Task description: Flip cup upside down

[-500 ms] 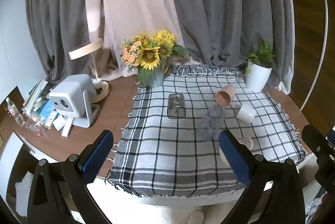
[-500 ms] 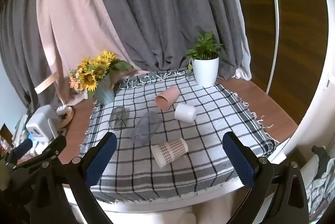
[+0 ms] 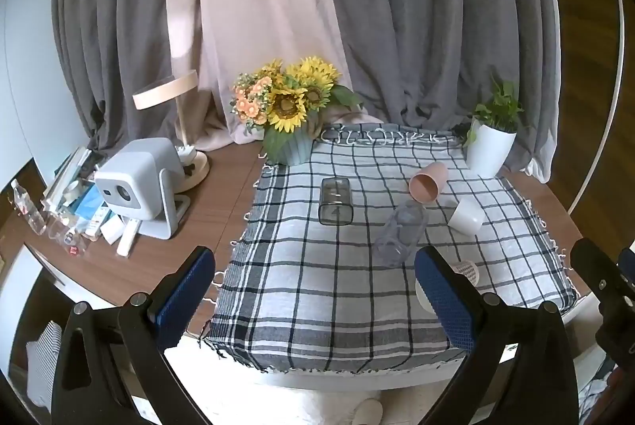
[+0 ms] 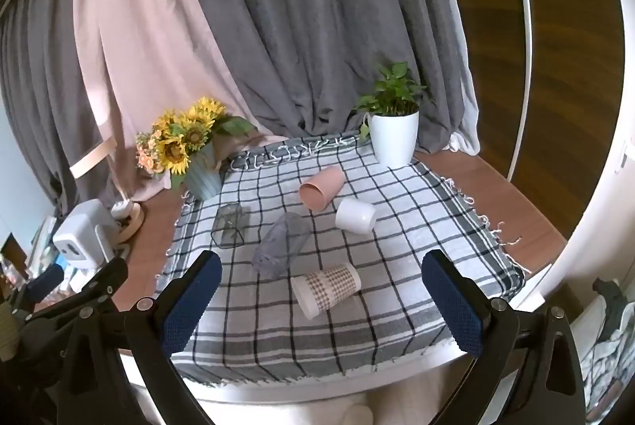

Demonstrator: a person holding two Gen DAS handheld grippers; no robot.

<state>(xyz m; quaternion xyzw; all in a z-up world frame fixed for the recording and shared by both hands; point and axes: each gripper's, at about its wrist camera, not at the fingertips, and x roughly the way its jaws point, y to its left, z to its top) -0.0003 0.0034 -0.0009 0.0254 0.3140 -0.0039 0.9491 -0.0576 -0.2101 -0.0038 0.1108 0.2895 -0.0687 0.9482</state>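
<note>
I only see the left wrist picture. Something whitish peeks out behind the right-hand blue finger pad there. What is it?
Observer: A patterned cup with a brown check print, lying on its side on the checked cloth.
Operator: Which way does its opening face?
Observer: Toward the near edge of the table and slightly left, so the white rim looks back at the right gripper, whose jaws stand wide open and empty.
</note>
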